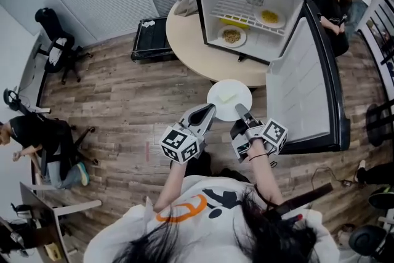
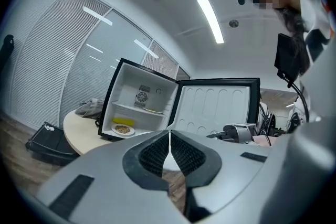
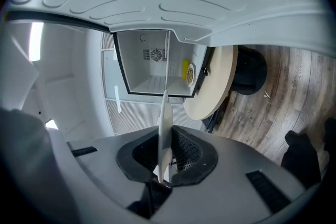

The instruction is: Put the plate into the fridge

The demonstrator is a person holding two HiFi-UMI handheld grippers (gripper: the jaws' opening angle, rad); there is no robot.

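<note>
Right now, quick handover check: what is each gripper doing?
Left gripper: closed, nothing between its jaws.
Right gripper: closed on the plate, at its rim.

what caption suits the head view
Right gripper holds a white plate in front of the open fridge on a round table

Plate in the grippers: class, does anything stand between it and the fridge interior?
Nothing visible blocks the plate: the fridge door stands open. Inside, one dish sits on the bottom, another on the wire shelf.
</note>
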